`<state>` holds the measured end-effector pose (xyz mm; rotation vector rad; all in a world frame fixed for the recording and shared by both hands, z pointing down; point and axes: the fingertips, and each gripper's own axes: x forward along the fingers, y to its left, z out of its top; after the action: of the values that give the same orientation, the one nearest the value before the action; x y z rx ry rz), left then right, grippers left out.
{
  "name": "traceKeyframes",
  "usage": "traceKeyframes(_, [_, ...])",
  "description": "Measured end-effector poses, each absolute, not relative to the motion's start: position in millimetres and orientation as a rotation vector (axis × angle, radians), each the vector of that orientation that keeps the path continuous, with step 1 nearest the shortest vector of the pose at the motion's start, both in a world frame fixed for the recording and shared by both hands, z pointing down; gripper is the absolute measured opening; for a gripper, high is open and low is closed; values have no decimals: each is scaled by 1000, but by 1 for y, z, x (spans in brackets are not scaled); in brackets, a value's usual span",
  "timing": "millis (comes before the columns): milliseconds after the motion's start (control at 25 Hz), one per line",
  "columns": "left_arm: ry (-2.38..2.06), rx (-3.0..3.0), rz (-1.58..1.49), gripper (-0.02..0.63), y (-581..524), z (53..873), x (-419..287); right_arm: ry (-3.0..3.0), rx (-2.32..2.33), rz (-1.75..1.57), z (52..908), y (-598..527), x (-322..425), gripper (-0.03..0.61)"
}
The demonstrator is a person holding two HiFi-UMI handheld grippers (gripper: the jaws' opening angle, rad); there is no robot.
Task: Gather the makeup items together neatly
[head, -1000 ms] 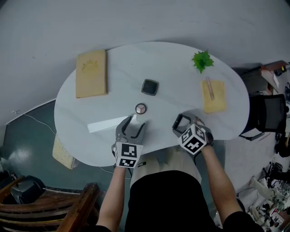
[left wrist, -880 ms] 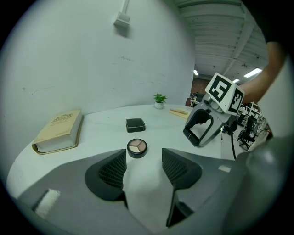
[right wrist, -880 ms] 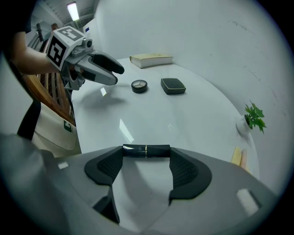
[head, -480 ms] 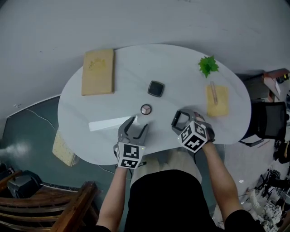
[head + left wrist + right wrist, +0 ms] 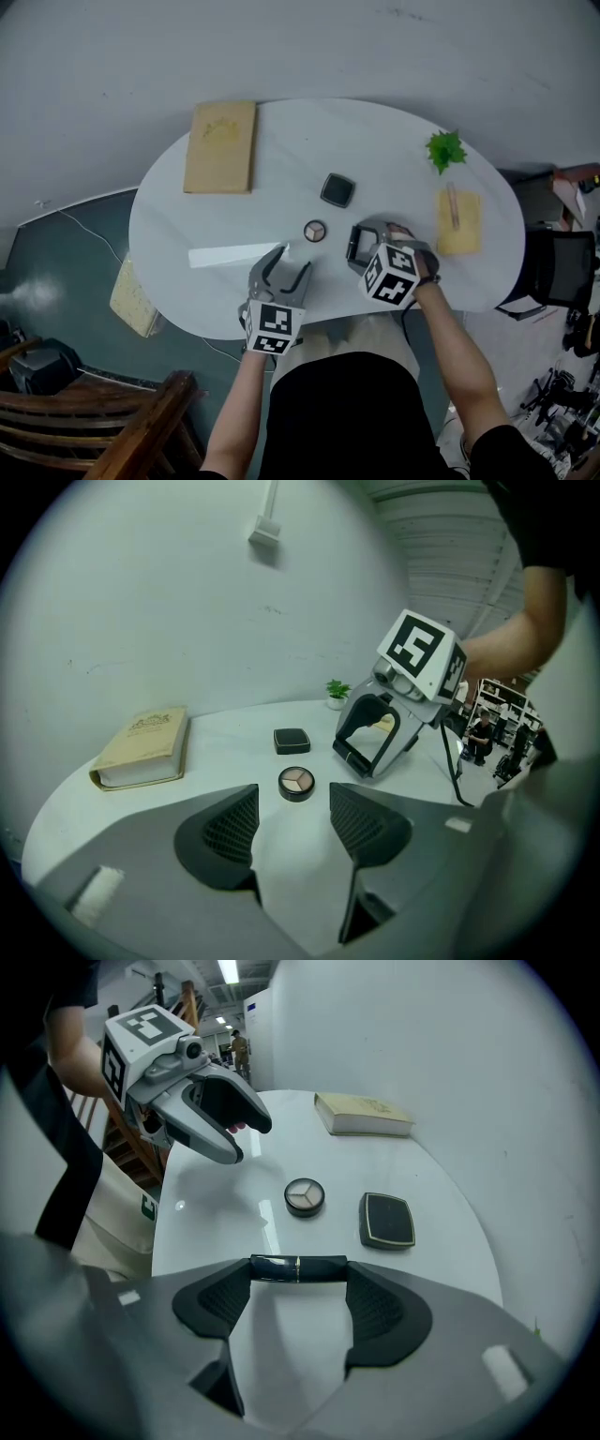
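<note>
A round eyeshadow compact [image 5: 315, 231] [image 5: 296, 783] [image 5: 305, 1196] and a black square compact [image 5: 337, 190] [image 5: 292, 740] [image 5: 387, 1219] lie mid-table, a short gap apart. My right gripper [image 5: 354, 247] [image 5: 298, 1283] is shut on a dark lipstick tube [image 5: 298, 1267], held crosswise between its jaw tips just right of the round compact. My left gripper [image 5: 291, 261] [image 5: 292, 822] stands open and empty near the table's front edge, pointing at the round compact.
On the white oval table [image 5: 187, 216] lie a tan book [image 5: 221, 146] at the back left, a small green plant [image 5: 446, 150] at the back right, and a yellow pad [image 5: 458, 223] with a thin stick on it. A wooden chair [image 5: 112, 431] stands at the lower left.
My right gripper has carried the lipstick left, closer to the round compact. The left gripper has hardly moved. The head view has shifted a little.
</note>
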<state>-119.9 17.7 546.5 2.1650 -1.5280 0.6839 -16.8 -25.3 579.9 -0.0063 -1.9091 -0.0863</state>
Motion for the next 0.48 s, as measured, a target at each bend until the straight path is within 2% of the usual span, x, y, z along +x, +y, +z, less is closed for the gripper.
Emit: traceKeyframes(480, [-1549,2143,674,235,20,548,-127,-1878,-145,-191,594,-36,-49,325])
